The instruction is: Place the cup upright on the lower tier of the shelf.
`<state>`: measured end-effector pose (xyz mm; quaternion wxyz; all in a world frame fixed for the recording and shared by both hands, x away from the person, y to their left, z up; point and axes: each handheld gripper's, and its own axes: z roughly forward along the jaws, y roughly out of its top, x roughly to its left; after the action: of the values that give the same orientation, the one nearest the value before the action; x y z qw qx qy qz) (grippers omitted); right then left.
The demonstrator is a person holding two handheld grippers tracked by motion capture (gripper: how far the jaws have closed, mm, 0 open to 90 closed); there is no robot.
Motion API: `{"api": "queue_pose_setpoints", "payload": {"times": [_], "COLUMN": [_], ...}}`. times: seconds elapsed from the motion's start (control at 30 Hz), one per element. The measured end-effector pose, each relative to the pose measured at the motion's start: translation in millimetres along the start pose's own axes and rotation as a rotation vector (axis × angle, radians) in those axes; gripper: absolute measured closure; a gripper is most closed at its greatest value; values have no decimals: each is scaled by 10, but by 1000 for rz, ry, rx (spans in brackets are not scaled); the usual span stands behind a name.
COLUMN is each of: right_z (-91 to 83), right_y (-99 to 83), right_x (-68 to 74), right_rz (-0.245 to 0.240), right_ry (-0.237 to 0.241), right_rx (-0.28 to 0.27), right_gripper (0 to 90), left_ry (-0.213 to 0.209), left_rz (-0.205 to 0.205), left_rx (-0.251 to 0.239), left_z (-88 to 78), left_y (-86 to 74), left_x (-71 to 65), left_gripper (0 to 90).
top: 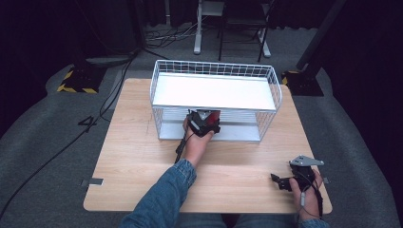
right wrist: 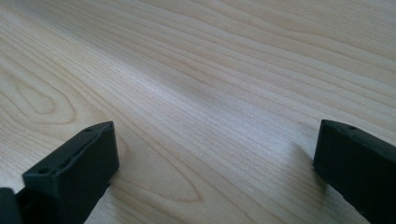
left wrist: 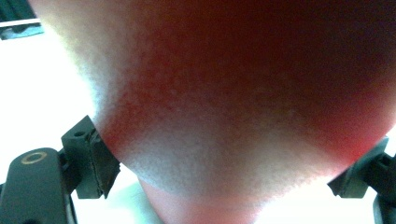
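Observation:
My left gripper [top: 208, 118] reaches into the lower level of a white wire rack [top: 157, 88] at the middle of the wooden table [top: 138, 161]. A red thing [top: 213, 115] sits between its jaws. In the left gripper view the red thing [left wrist: 224, 93] is very close and blurred, and both black pads [left wrist: 100, 156] press against its sides. I cannot tell what kind of object it is. My right gripper [top: 278, 181] rests near the table's front right corner. Its jaws stand wide apart over bare wood in the right gripper view [right wrist: 215, 154].
The rack has a white top shelf [top: 214, 92] and a lower shelf [top: 237, 133] under it. Cables [top: 57, 152] run over the grey floor at the left. A chair [top: 242, 23] and table legs stand beyond the far edge.

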<state>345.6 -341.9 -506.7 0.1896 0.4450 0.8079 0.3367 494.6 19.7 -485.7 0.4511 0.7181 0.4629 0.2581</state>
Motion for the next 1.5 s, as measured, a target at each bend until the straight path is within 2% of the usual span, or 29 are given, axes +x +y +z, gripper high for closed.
{"api": "queue_pose_setpoints", "payload": {"times": [0.1, 0.4, 0.43, 0.53, 0.73, 0.8, 1.2, 1.23, 1.27, 1.37, 1.5], "right_z": [0, 0, 0, 0, 0, 0, 0, 1, 1, 0, 0], "right_y": [0, 0, 0, 0, 0, 0, 0, 0, 0, 0, 0], "right_x": [0, 1, 1, 1, 1, 1, 2, 2, 3, 2, 2], "right_rz": [0, -1, 0, -1, -1, -1, -6, -6, -5, -6, -6], "right_ry": [0, -1, 0, -1, -1, 0, 5, 5, 5, 6, 5], "right_rx": [0, -1, 0, -1, -1, -1, -1, -1, -1, 0, 0], "right_gripper": [4, 4, 4, 4, 4, 4, 4, 4, 4, 4, 4], "left_ry": [3, 26, 16, 20, -25, -33, -13, -17, -17, -31, -54], "left_rz": [10, 5, 1, -16, -70, -69, -40, -22, -22, -3, -6], "left_rx": [6, 32, 33, 38, 55, 58, 37, 32, 32, 20, 18], "left_z": [-4, -33, -42, -67, -161, -202, -550, -623, -623, -770, -918], "left_y": [1, -8, -21, -36, -79, -88, -63, -51, -51, -45, -36], "left_x": [3, -32, -29, -29, 0, 18, 12, -1, -1, -25, -24], "left_gripper": [147, 147, 147, 150, 149, 150, 151, 150, 150, 150, 151]}}
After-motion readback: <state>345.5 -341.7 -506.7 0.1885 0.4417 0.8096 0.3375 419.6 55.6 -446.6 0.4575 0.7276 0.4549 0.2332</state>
